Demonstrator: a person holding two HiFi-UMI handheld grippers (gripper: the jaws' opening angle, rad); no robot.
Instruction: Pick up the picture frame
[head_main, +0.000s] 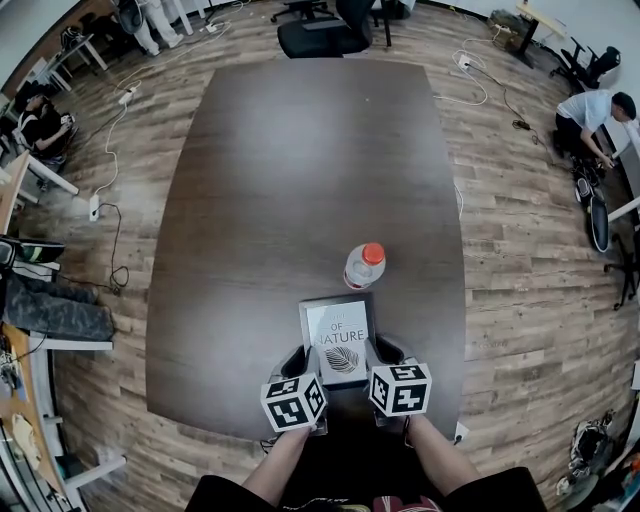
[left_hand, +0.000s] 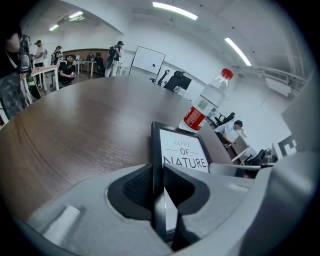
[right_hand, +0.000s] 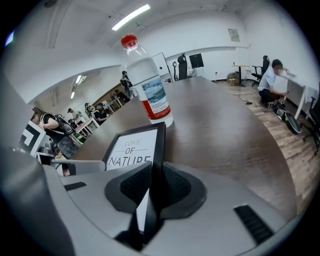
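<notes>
- Left tongs (head_main: 304, 360) are clamped on the left border of the picture frame (head_main: 338, 338). In the left gripper view the black border stands upright between the two ribbed pads of the left tongs (left_hand: 158, 189), and both pads press against it.
- The picture frame, black-edged with a white print reading "LOVE OF NATURE" and a leaf drawing, sits at the near end of the dark wooden surface (head_main: 300, 170), between the two pairs of tongs. Its near half is taken up by them. Whether its underside touches the surface or is raised off it cannot be told.
- Right tongs (head_main: 378, 354) are closed on the frame's right border. In the right gripper view the border runs between the pads of the right tongs (right_hand: 152, 186), which squeeze it from both sides.
- A bare forearm leads back from each marker cube to the bottom edge of the head view.
- A clear water bottle (head_main: 364, 266) with a red cap and a red-banded label stands upright just beyond the frame's far right corner, close to it.
- Beyond the surface, a black office chair (head_main: 325, 35) stands at the far end on the wood-plank floor, and cables trail along both sides.
- One person (head_main: 40, 120) sits at far left, and another (head_main: 595, 110) bends down at far right.
</notes>
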